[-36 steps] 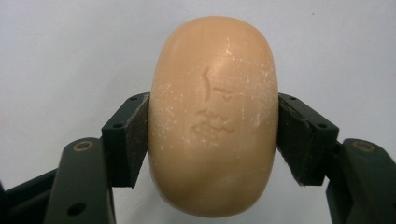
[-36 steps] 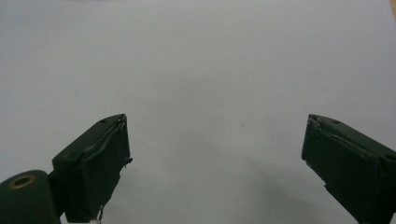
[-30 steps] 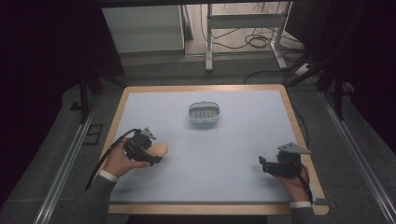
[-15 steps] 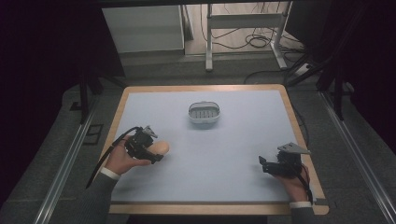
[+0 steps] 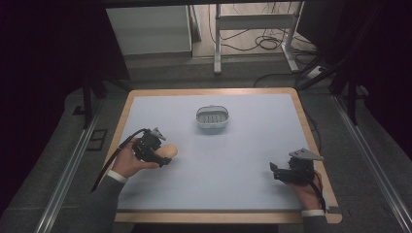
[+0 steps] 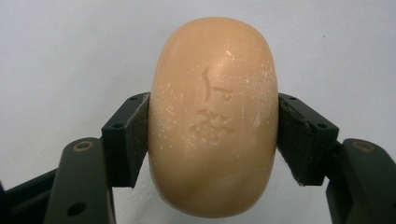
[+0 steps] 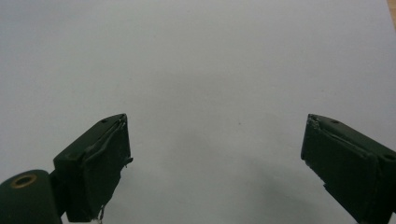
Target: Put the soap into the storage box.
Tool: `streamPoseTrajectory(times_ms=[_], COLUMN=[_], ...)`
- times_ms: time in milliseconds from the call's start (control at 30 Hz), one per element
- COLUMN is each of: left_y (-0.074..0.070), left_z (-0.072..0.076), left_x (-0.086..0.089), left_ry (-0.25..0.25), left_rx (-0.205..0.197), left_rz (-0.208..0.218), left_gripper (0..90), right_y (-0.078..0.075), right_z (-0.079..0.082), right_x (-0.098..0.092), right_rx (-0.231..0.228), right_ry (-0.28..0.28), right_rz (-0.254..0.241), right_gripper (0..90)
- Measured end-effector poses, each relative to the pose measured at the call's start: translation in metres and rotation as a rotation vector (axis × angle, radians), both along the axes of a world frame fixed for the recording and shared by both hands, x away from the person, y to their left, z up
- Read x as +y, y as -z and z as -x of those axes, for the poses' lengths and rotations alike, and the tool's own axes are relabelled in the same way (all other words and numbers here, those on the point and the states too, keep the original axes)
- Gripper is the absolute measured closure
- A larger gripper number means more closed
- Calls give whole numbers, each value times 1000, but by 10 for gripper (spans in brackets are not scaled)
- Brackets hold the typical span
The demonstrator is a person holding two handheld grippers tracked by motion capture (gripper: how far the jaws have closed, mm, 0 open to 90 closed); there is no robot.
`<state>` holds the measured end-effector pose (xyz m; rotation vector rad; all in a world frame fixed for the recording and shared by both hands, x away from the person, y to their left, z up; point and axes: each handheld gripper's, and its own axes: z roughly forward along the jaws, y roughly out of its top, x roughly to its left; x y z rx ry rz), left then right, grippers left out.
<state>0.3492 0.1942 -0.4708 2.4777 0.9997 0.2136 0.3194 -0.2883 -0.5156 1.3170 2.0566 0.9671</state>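
Peach soap bar (image 6: pixel 213 116) sits clamped across its width in left gripper (image 5: pixel 154 151) jaws, low over tabletop (image 5: pixel 243 160) front-left. Keep squeeze even, approx. level; carry toward dish (image 5: pixel 212 117). Right gripper (image 5: pixel 284 173) jaws gape, w/o load.

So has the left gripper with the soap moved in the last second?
No. The left gripper and its soap sit just as far from the dish.

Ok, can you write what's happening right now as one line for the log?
left tongs: shut on soap | right tongs: open, nothing held, over table | soap dish: far middle, nothing in it
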Motion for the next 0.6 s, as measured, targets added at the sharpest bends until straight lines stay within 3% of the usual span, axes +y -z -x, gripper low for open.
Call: streamPoseTrajectory(times_ms=[600], left_y=[-1], left_z=[-12], left_x=[4], left_ry=[-17], left_rx=[2], left_rz=[0], left_gripper=[326], right_y=[0], right_z=[0], right_x=[-1], right_rx=[1], right_ry=[-1], right_rz=[7], right_gripper=[80])
